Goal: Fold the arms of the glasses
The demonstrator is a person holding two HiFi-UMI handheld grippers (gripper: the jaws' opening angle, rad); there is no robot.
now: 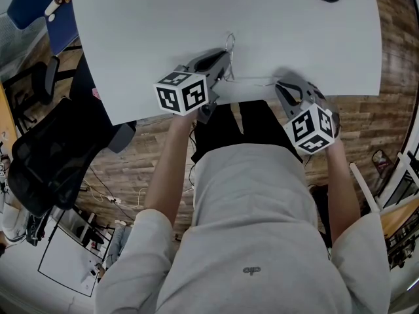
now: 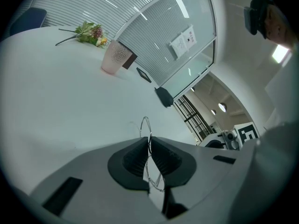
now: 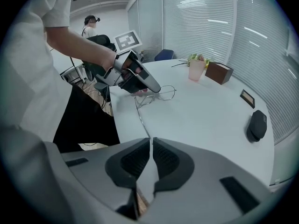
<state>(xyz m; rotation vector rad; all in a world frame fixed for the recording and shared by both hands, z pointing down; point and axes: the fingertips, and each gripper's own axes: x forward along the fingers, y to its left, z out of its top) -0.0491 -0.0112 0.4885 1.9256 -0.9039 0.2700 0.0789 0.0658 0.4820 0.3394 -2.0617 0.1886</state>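
Near edge of the white desk (image 1: 196, 18): my left gripper (image 2: 149, 141) is clamped on a lens rim of the wire-rimmed glasses (image 3: 156, 93). My right gripper (image 3: 151, 141) is closed on the tip of their unfolded temple arm (image 3: 142, 120), which runs along that edge. Farther on: computer mouse (image 3: 257, 125), pink cup (image 3: 196, 70), blinded glass wall (image 3: 201, 17).

Grey short-sleeved shirt (image 1: 255, 241), black trousers (image 1: 252, 126); left tongs (image 1: 227, 59) and right tongs (image 1: 280, 85) grey, black ribbed pads (image 2: 134, 160), black-and-white marker cubes (image 1: 182, 93).
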